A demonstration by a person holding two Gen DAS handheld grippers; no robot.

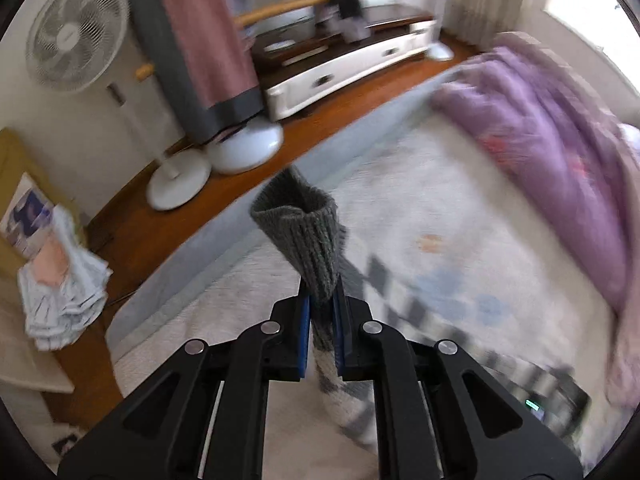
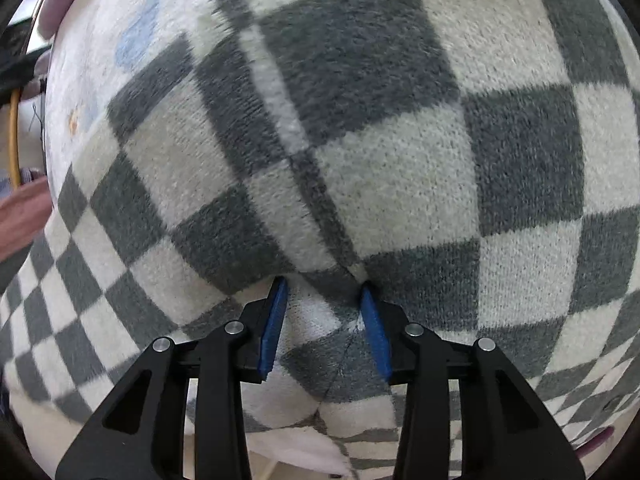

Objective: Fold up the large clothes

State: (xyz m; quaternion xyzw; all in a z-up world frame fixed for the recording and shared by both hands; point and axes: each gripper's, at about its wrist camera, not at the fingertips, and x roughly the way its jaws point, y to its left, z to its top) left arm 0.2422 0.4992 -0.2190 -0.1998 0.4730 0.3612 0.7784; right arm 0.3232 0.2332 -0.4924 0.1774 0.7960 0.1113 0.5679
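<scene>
A grey-and-cream checked knit sweater (image 2: 400, 160) fills the right wrist view, lying on a cream bed cover (image 1: 420, 200). My left gripper (image 1: 322, 308) is shut on its sleeve just below the grey ribbed cuff (image 1: 298, 220). The cuff stands up beyond the fingertips, and the checked sleeve hangs down between the fingers, lifted above the bed. My right gripper (image 2: 324, 296) points down into the sweater's body. A bunched fold of the knit is pinched between its blue pads (image 2: 276, 320), and creases run out from the tips.
A purple blanket (image 1: 540, 120) is heaped at the bed's right side. Beyond the bed's edge is wooden floor with a standing fan (image 1: 76, 36), round white bases (image 1: 244, 148), a white drawer unit (image 1: 340, 76) and hanging clothes (image 1: 200, 40). A pile of folded laundry (image 1: 64, 292) sits at the left.
</scene>
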